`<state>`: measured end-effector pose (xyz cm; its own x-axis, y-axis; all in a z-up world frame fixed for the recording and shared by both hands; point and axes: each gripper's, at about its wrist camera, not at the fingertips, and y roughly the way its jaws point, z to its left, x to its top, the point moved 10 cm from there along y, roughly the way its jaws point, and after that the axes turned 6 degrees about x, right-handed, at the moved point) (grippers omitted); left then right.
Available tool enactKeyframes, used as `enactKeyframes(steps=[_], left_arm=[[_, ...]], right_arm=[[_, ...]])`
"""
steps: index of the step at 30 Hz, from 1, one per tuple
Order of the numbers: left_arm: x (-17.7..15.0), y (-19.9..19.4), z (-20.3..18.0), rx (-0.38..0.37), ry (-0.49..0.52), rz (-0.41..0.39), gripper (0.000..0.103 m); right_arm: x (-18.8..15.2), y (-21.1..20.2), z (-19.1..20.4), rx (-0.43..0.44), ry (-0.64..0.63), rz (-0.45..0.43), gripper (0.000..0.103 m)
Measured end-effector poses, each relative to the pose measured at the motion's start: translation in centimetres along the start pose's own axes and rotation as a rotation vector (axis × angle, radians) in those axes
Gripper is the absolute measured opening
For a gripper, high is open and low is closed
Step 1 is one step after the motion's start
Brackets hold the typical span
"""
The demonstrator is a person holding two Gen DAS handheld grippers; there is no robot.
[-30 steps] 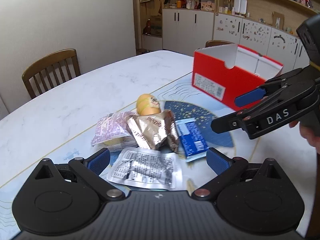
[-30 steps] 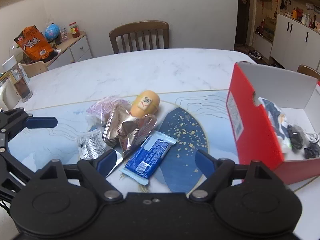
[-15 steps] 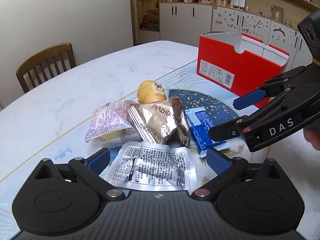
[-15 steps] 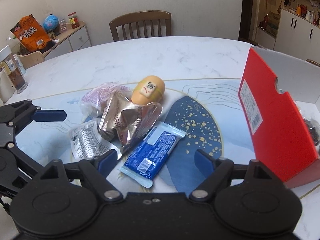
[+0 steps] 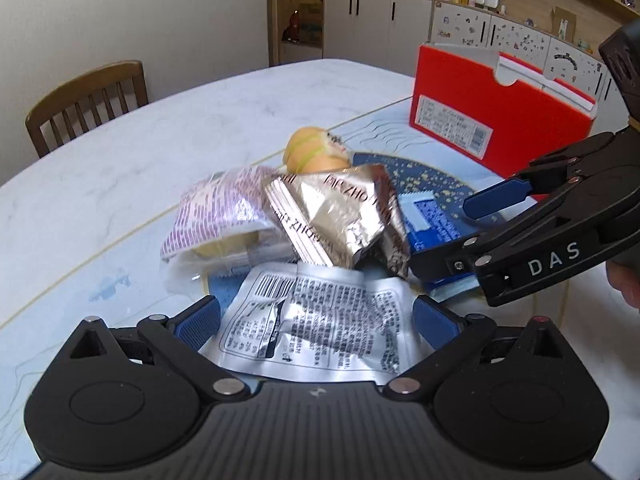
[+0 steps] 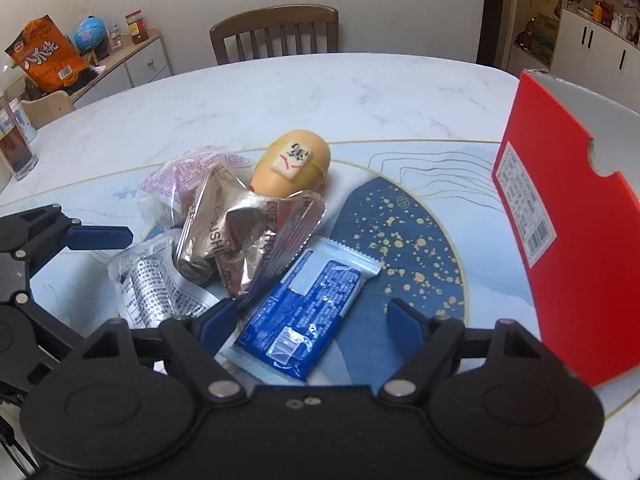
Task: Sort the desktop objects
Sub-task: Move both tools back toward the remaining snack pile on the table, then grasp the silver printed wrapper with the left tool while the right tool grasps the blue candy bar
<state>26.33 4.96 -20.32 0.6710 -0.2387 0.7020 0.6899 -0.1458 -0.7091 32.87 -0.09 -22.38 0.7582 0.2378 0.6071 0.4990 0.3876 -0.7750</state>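
Note:
My left gripper (image 5: 316,322) stands open just over a flat white-and-silver printed packet (image 5: 332,304), one pad on each side and neither pressing it. My right gripper (image 6: 311,320) is open with its jaws closing a little; the blue wrapped bar (image 6: 304,308) lies between the pads, untouched. Behind these lie a crumpled silver foil pack (image 5: 336,216), a clear bag with purple print (image 5: 220,216) and a yellow egg-shaped toy (image 6: 296,164). A red box (image 6: 560,240) with a white inside stands open at the right. The right gripper (image 5: 452,232) also shows in the left wrist view, over the blue bar (image 5: 432,220).
The items sit on a white marble table (image 6: 320,92) with a blue-and-gold mat (image 6: 404,240). A wooden chair (image 6: 276,32) stands at the far side and another chair (image 5: 84,104) at the left. A glass (image 6: 16,148) stands near the left table edge.
Both grippers have sunk towards the pile, so the packets look larger and nearer. The printed packet now lies between the left pads and the blue bar between the right ones.

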Motion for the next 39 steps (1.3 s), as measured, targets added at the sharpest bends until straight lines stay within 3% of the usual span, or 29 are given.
enactKeyframes(steps=[9,14,25,39], left_arm=[[-0.3,0.6,0.3,-0.014,-0.02,-0.008,0.103],[-0.6,0.7,0.0,0.006,0.011,-0.019,0.103],[-0.8,0.1,0.2,0.032,-0.015,-0.04,0.094],[-1.2,-0.8,0.4,0.038,-0.055,-0.033,0.088]], right_arm=[[-0.2,0.7,-0.1,-0.019,-0.013,-0.003,0.081],[-0.2,0.9,-0.1,-0.06,-0.052,-0.009,0.076],[0.2,0.4,-1.1,-0.085,-0.016,-0.04,0.04],[0.0,-0.4,-1.4,-0.083,0.014,-0.036,0.036]])
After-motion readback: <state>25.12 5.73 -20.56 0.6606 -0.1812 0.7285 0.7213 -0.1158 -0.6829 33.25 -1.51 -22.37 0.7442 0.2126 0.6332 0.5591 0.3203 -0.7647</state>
